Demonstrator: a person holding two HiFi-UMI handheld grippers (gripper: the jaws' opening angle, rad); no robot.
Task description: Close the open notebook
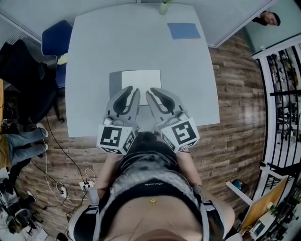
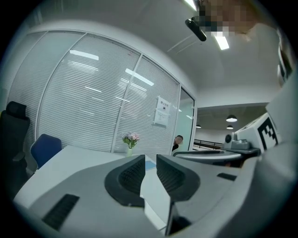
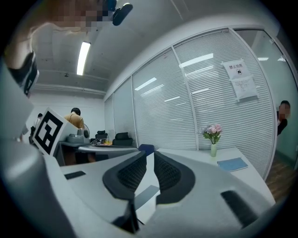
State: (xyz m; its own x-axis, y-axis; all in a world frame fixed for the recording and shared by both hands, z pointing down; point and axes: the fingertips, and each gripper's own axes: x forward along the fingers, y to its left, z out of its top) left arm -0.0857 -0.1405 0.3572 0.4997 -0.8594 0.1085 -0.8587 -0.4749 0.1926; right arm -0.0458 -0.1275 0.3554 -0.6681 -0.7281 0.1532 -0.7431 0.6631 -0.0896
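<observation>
The open notebook [image 1: 141, 80] lies flat in the middle of the white table [image 1: 94, 56], white page up, with a grey cover showing at its left. My two grippers hover side by side over its near edge. The left gripper [image 1: 130, 90] points at the near left part of the page, and the right gripper [image 1: 156, 92] at the near right part. In the left gripper view the jaws of the left gripper [image 2: 150, 160] stand a narrow gap apart, with only the page beyond them. The right gripper [image 3: 150, 155] shows the same narrow gap, empty, above the notebook [image 3: 148, 196].
A closed blue notebook [image 1: 184, 30] lies at the table's far right, beside a small vase of flowers [image 1: 163, 5]. A blue chair [image 1: 55, 40] stands at the far left corner. A person [image 1: 268, 18] stands beyond the glass wall. Cables lie on the wooden floor [image 1: 61, 188].
</observation>
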